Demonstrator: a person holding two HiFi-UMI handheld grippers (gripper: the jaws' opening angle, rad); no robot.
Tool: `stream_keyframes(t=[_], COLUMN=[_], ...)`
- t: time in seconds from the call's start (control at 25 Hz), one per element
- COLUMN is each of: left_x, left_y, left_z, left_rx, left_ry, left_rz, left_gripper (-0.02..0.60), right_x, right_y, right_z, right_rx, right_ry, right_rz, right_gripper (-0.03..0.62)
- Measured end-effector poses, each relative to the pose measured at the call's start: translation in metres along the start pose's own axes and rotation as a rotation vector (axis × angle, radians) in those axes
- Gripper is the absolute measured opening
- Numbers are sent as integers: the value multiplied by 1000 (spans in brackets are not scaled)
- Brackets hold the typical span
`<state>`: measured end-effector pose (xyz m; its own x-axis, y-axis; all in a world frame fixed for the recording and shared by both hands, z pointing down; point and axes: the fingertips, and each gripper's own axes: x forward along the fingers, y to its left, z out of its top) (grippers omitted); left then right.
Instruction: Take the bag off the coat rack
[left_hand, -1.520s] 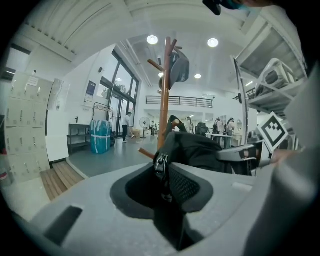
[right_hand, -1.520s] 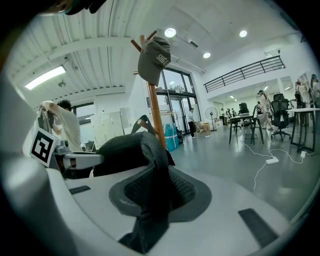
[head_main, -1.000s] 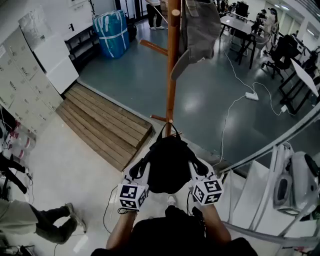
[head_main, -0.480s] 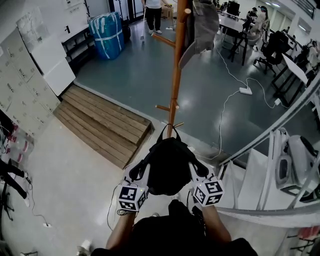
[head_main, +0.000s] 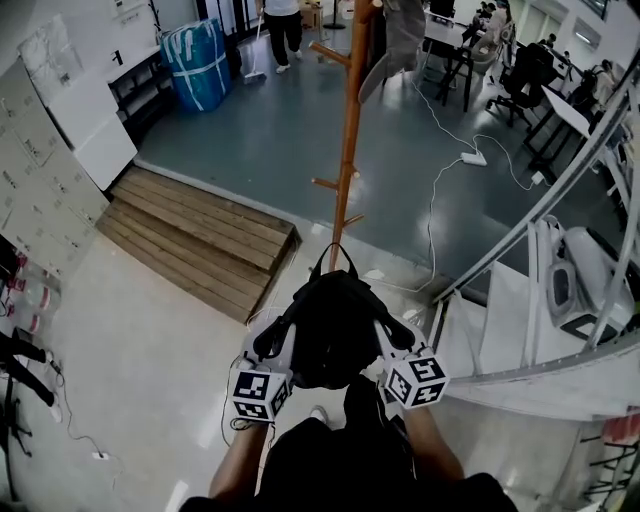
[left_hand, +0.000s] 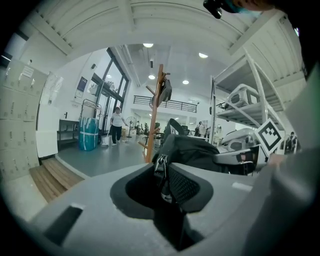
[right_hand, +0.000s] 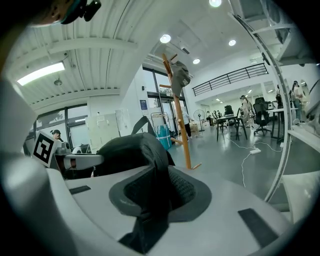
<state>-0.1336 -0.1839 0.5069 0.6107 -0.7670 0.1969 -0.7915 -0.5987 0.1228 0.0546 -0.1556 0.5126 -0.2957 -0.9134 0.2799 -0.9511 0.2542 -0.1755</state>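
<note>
A black bag (head_main: 335, 325) hangs free of the rack, held between my two grippers just in front of my body. My left gripper (head_main: 273, 338) is shut on the bag's left side; in the left gripper view a zipper seam of the bag (left_hand: 197, 150) is pinched in the left gripper (left_hand: 162, 176). My right gripper (head_main: 393, 336) is shut on the right side; a fold of the bag (right_hand: 131, 150) runs through the right gripper (right_hand: 156, 197). The wooden coat rack (head_main: 348, 150) stands beyond, apart from the bag, with a grey garment (head_main: 393, 45) hanging at its top.
A wooden pallet step (head_main: 195, 240) lies left of the rack's foot. White metal shelving (head_main: 560, 270) stands close on the right. A power strip (head_main: 471, 158) with a white cable lies on the floor. A blue wrapped bundle (head_main: 196, 62), a person with a mop (head_main: 274, 25) and desks stand far back.
Both grippers and the bag have drawn back from the coat rack together; the rack's foot now sits farther off. The grip on the bag is unchanged.
</note>
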Motion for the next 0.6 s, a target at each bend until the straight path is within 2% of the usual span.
stream_keyframes(t=[0.4, 0.6], left_x=[-51, -64], left_y=[-24, -47], left_z=[3, 1], left_rx=[-18, -38], left_ry=[1, -2], left_rz=[-11, 1], left_gripper=[92, 92], right_x=[-51, -76], right_y=[28, 23], right_z=[-7, -8], right_rx=[27, 23], right_ry=[10, 8], right_rz=[7, 27], right_gripper=[78, 78])
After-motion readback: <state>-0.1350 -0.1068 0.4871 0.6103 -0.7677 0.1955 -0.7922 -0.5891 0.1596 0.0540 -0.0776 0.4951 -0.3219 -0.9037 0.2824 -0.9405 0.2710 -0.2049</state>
